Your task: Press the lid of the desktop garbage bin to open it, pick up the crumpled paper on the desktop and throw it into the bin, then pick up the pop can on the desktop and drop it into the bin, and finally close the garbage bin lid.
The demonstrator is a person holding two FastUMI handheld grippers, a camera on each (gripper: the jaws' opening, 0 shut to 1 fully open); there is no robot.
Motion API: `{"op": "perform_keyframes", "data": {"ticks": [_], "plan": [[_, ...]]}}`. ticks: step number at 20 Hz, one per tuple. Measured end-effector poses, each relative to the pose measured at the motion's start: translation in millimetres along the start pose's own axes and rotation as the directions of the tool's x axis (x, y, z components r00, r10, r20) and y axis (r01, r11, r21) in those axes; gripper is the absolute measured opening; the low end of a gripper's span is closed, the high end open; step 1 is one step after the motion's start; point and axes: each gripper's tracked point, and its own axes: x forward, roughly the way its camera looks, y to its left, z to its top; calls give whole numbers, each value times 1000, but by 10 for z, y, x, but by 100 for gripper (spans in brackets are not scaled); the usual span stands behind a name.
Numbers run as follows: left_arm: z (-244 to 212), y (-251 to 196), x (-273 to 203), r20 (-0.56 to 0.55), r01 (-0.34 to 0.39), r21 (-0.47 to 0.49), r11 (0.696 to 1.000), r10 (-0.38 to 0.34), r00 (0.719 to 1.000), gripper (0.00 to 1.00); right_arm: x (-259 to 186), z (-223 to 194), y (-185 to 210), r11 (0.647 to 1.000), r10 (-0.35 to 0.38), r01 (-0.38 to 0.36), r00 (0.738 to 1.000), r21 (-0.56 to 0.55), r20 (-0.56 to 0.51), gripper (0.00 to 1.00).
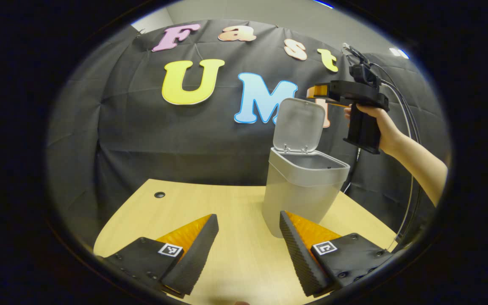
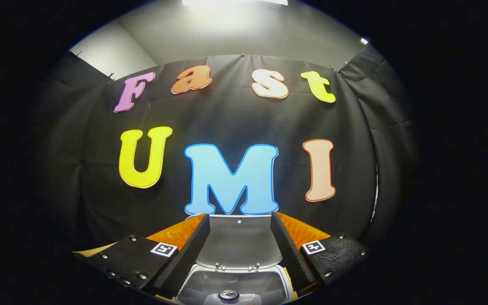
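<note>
Resting in bin (image 2: 235,284): can (image 2: 228,295) (upright)

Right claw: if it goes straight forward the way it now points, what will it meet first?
Most likely the raised lid of the bin, which stands upright between the open fingers of the right claw. Depth is unclear, so it might instead pass above the lid and reach the booth wall.

I see a light wood table (image 1: 210,203) with a rounded far-left corner and a small dark round hole (image 1: 159,195) near its far edge. The only thing standing on it is the grey garbage bin (image 1: 299,195), upright toward the right side, lid (image 1: 298,125) raised.
</note>
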Motion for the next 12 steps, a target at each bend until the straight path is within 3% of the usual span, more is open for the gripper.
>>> {"op": "perform_keyframes", "data": {"ticks": [1, 2, 8, 12], "plan": [[19, 20, -7, 3, -1, -5, 1000, 1, 1000, 96, 54, 32, -32, 1000, -12, 12, 1000, 12, 3, 92], [44, 30, 0, 6, -2, -10, 1000, 2, 1000, 100, 107, 56, -53, 999, -21, 21, 1000, 27, 4, 92], [125, 156, -35, 20, -27, -39, 999, 27, 999, 100, 475, 42, -97, 993, -55, 59, 998, 103, -42, 92], [178, 274, -63, 26, -45, -55, 997, 47, 999, 100, 686, -70, -2, 996, -51, 59, 994, 74, -100, 92]]}}
